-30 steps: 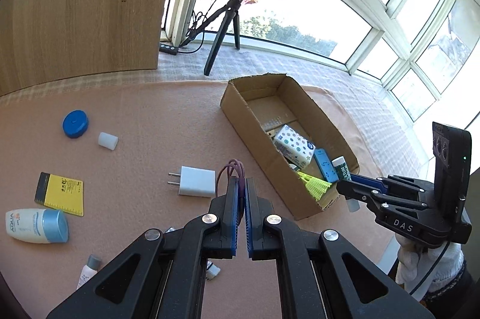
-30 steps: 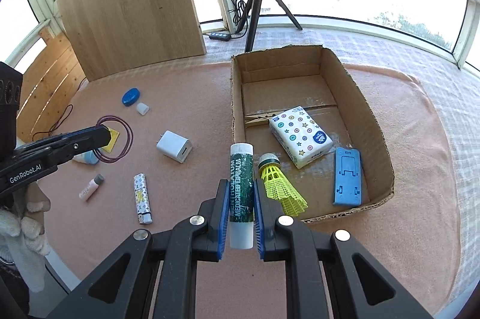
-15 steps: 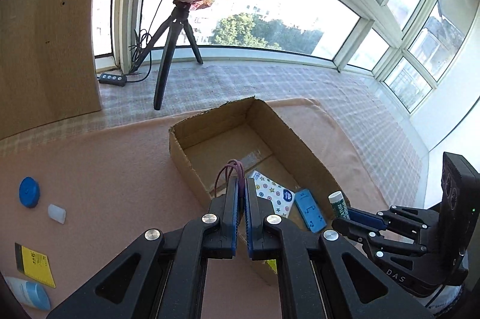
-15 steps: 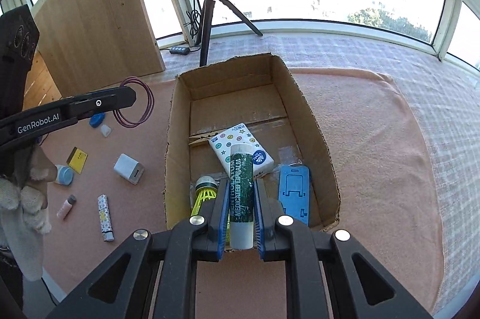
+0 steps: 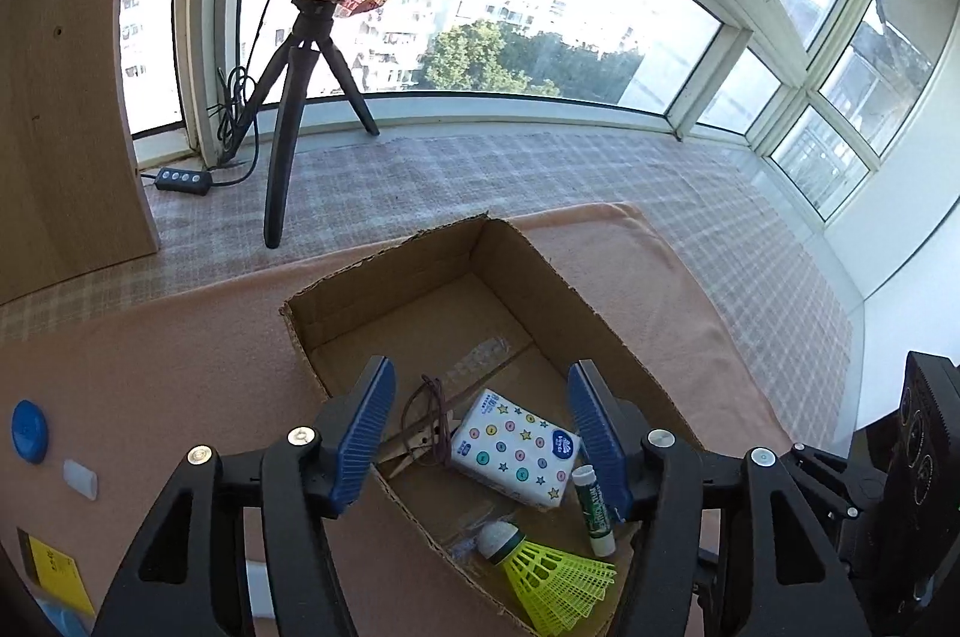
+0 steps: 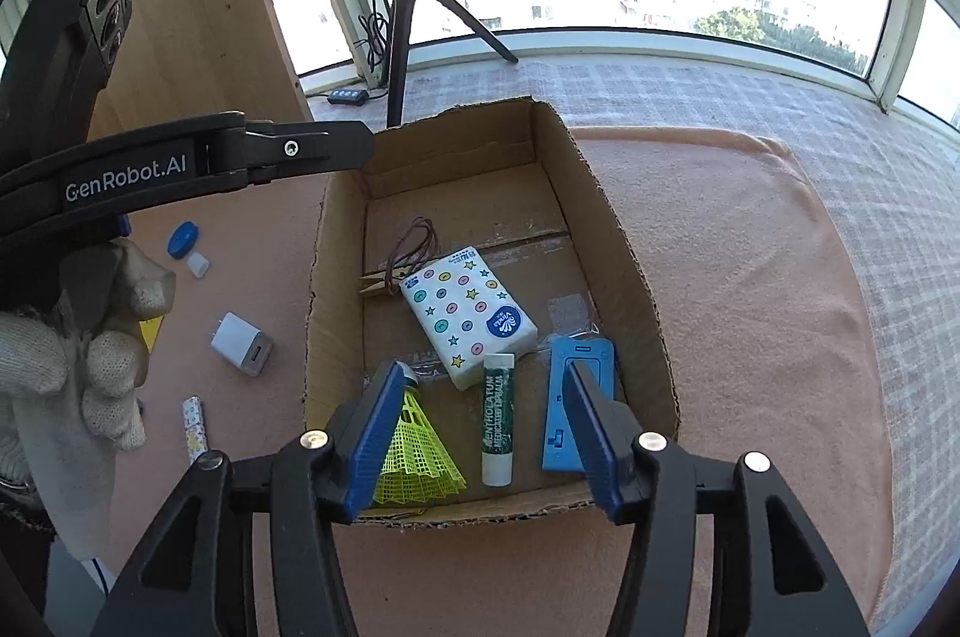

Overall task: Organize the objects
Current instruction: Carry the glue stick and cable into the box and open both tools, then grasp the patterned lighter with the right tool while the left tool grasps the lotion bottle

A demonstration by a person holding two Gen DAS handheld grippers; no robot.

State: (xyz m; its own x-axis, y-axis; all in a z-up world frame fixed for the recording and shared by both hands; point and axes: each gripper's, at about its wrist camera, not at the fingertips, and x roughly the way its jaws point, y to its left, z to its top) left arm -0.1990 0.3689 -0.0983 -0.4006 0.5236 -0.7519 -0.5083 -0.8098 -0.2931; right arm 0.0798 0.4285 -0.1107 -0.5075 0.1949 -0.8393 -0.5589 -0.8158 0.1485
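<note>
My left gripper (image 5: 480,433) hovers over the cardboard box (image 5: 384,271), its jaws opening with nothing between them. The brown hair band (image 5: 423,397) lies on the box floor across a wooden clothespin (image 5: 414,448). My right gripper (image 6: 485,436) hangs over the near end of the box (image 6: 624,247), jaws opening too. The green lip balm (image 6: 498,418) lies loose on the floor below them. Beside it are a yellow shuttlecock (image 6: 420,451), a star-patterned tissue pack (image 6: 468,316) and a blue stand (image 6: 576,397).
Left of the box on the pink mat lie a white charger (image 6: 240,352), a patterned lighter (image 6: 195,424), a blue lid (image 6: 180,239) and a white cap (image 6: 197,265). A ring-light tripod (image 5: 288,121) and a wooden board (image 5: 66,97) stand behind. A gloved hand (image 6: 72,355) holds the left gripper.
Both grippers have opened. The hair band left the left jaws and the lip balm left the right jaws; both now lie in the box. The left gripper moved over the box.
</note>
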